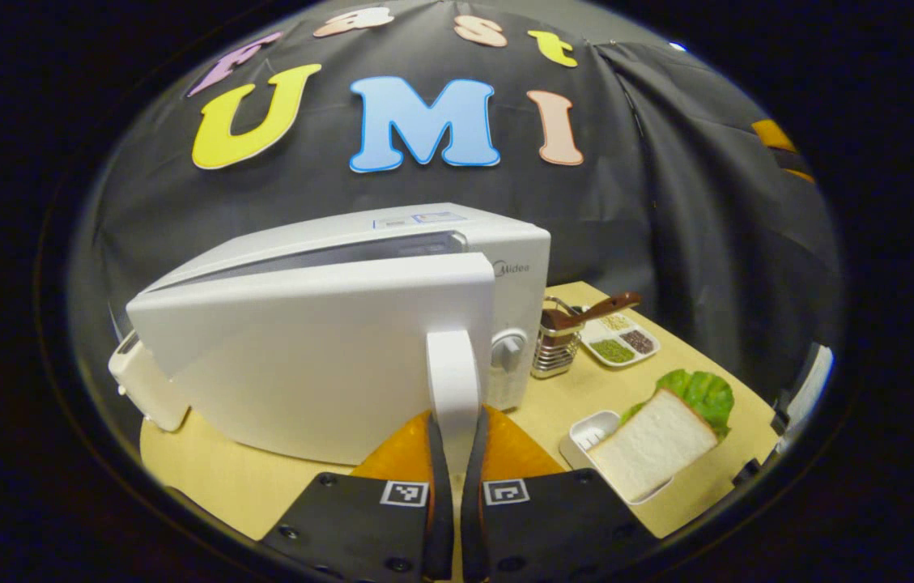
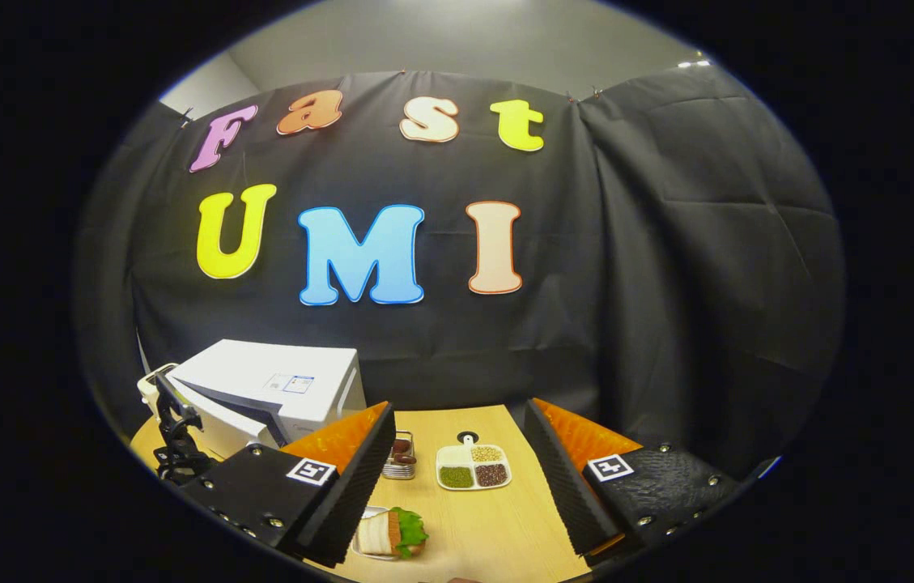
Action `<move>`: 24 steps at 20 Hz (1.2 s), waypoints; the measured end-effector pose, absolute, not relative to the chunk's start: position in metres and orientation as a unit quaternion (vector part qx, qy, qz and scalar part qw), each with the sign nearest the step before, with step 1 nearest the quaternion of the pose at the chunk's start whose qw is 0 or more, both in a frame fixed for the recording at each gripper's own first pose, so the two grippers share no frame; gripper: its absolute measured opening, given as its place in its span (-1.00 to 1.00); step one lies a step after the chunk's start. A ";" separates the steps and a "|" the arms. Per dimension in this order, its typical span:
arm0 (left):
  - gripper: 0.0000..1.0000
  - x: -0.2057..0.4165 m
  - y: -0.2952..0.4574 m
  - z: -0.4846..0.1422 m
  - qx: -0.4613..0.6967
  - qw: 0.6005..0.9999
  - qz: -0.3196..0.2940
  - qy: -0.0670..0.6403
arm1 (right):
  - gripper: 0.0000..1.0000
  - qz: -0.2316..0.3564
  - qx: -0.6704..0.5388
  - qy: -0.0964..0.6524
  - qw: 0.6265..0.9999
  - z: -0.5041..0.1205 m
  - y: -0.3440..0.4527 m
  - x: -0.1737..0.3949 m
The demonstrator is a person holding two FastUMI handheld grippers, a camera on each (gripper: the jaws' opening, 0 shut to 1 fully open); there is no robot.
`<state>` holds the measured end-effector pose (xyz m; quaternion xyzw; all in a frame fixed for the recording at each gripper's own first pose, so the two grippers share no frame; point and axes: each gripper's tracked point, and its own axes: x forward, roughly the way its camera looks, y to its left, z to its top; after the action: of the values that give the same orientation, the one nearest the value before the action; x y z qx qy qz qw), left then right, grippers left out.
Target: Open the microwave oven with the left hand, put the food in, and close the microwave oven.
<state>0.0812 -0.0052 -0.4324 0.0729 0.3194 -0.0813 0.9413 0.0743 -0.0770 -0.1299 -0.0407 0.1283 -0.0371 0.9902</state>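
Your left gripper (image 1: 453,453) has its fingers clamped on the upright door handle (image 1: 453,376); the microwave (image 1: 327,324) door stands partly swung out. Sandwich (image 2: 392,533) lies on the desk just below your right gripper (image 2: 457,478), fingers apart, the nearer hand.

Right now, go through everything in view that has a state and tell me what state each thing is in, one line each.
microwave door: partly open, swung out from the oven body
door handle: clamped between the left gripper's fingers
left gripper: shut on the door handle
right gripper: open, holding nothing
sandwich: on its white tray, not yet picked up
sectioned dish: filled, resting on the table
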 end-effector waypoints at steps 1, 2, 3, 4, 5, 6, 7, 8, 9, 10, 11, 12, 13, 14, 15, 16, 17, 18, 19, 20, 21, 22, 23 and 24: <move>-0.78 0.072 -0.002 -0.431 0.069 0.939 -0.088 0.325 | 0.94 -0.033 -0.040 0.130 0.990 -0.131 -0.074 0.074; -0.79 0.063 0.000 -0.430 0.069 0.937 -0.095 0.330 | 0.94 -0.026 -0.040 0.131 0.990 -0.131 -0.068 0.074; -0.78 0.055 0.004 -0.428 0.070 0.933 -0.101 0.337 | 0.94 -0.019 -0.039 0.132 0.990 -0.133 -0.063 0.072; -0.78 0.044 0.006 -0.426 0.067 0.930 -0.106 0.345 | 0.94 -0.017 -0.038 0.134 0.990 -0.134 -0.060 0.071; -0.78 0.033 0.010 -0.424 0.065 0.928 -0.112 0.350 | 0.94 -0.013 -0.034 0.137 0.990 -0.137 -0.056 0.069; -0.78 0.023 0.014 -0.422 0.069 0.925 -0.119 0.354 | 0.94 -0.008 -0.026 0.142 0.989 -0.140 -0.051 0.067; -0.78 0.013 0.019 -0.418 0.075 0.923 -0.127 0.355 | 0.94 -0.002 -0.018 0.149 0.989 -0.144 -0.044 0.064; -0.78 0.003 0.025 -0.416 0.079 0.922 -0.133 0.354 | 0.94 0.002 -0.013 0.153 0.988 -0.146 -0.039 0.062; -0.78 -0.007 0.030 -0.413 0.082 0.921 -0.139 0.355 | 0.94 0.005 -0.011 0.155 0.988 -0.148 -0.035 0.059; -0.78 -0.016 0.035 -0.412 0.084 0.919 -0.144 0.356 | 0.94 0.008 -0.013 0.158 0.987 -0.150 -0.031 0.057; -0.78 -0.024 0.040 -0.409 0.086 0.918 -0.149 0.358 | 0.94 0.012 -0.015 0.160 0.987 -0.152 -0.026 0.053; -0.78 -0.033 0.046 -0.408 0.089 0.916 -0.154 0.361 | 0.94 0.017 -0.017 0.161 0.987 -0.152 -0.022 0.050; -0.78 -0.040 0.051 -0.405 0.092 0.914 -0.159 0.363 | 0.94 0.021 -0.018 0.163 0.986 -0.153 -0.018 0.047; -0.78 -0.049 0.057 -0.405 0.093 0.910 -0.164 0.370 | 0.94 0.024 -0.018 0.166 0.986 -0.156 -0.014 0.045; -0.78 -0.056 0.063 -0.404 0.095 0.906 -0.168 0.378 | 0.94 0.027 -0.019 0.171 0.985 -0.161 -0.012 0.041; -0.78 -0.064 0.070 -0.402 0.101 0.902 -0.172 0.384 | 0.94 0.030 -0.024 0.175 0.984 -0.167 -0.010 0.039; -0.81 -0.072 0.077 -0.400 0.109 0.898 -0.177 0.387 | 0.94 0.031 -0.030 0.183 0.982 -0.174 -0.010 0.038; -0.77 -0.078 0.083 -0.399 0.112 0.896 -0.181 0.391 | 0.94 0.032 -0.031 0.194 0.980 -0.184 -0.012 0.036; -0.78 -0.085 0.090 -0.397 0.111 0.893 -0.183 0.396 | 0.94 0.032 -0.025 0.206 0.978 -0.193 -0.014 0.035; -0.78 -0.094 0.099 -0.395 0.110 0.891 -0.184 0.401 | 0.94 0.033 -0.016 0.220 0.975 -0.203 -0.016 0.032; -0.78 -0.101 0.109 -0.393 0.109 0.888 -0.184 0.407 | 0.94 0.037 -0.004 0.235 0.971 -0.215 -0.018 0.031; -0.77 -0.111 0.119 -0.393 0.110 0.886 -0.182 0.412 | 0.94 0.040 0.008 0.251 0.967 -0.231 -0.021 0.028; -0.81 -0.118 0.129 -0.391 0.113 0.884 -0.181 0.416 | 0.94 0.039 0.021 0.269 0.962 -0.248 -0.027 0.027; -0.77 -0.126 0.139 -0.390 0.117 0.882 -0.180 0.419 | 0.94 0.037 0.037 0.289 0.956 -0.265 -0.032 0.026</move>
<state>-0.1257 0.1386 -0.3900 0.1169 0.4189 -0.1805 0.8822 0.0256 -0.0320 -0.2646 0.0369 0.2888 0.0373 0.9560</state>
